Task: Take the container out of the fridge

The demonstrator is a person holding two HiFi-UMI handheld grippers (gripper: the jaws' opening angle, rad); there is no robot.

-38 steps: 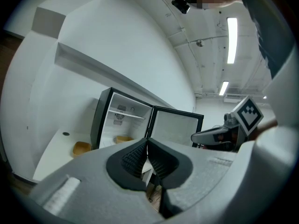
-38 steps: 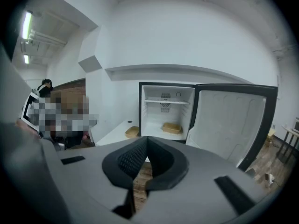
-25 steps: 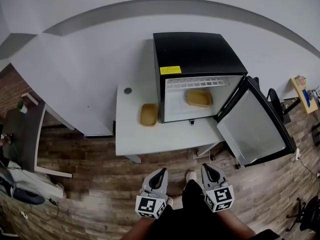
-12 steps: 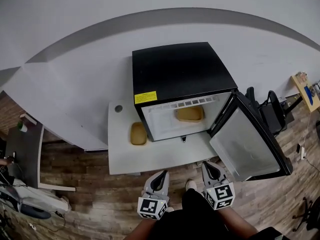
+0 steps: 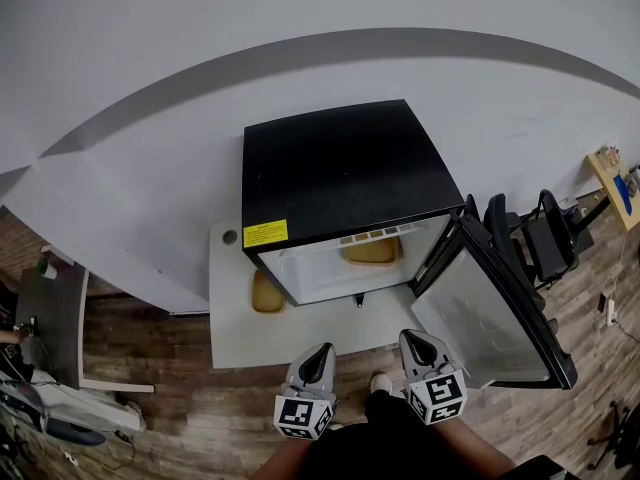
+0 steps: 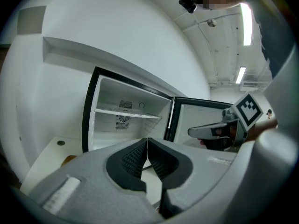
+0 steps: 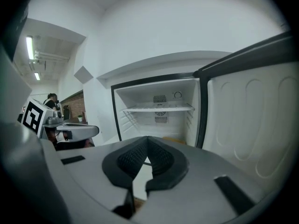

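A black mini fridge [image 5: 340, 168] stands on a white table [image 5: 300, 333] with its door [image 5: 490, 313] swung open to the right. A tan container [image 5: 372, 252] sits on the fridge floor, partly hidden under the top edge; its rim [image 7: 174, 139] shows just past my right jaws. My left gripper [image 5: 322, 352] and right gripper [image 5: 412, 339] hang side by side before the table's front edge, both well short of the fridge. The left gripper [image 6: 147, 141] is shut and holds nothing. The right gripper [image 7: 147, 140] is shut too, also with nothing in it.
A second tan container [image 5: 267, 292] lies on the table left of the fridge. A wire shelf [image 7: 159, 108] crosses the upper fridge interior. Black chairs [image 5: 530, 238] stand behind the open door. A dark desk [image 5: 50, 318] is at far left, on wood flooring.
The view has closed in on the fridge: it looms larger and its top now hides more of the interior. Both grippers stay shut and low in front of me.
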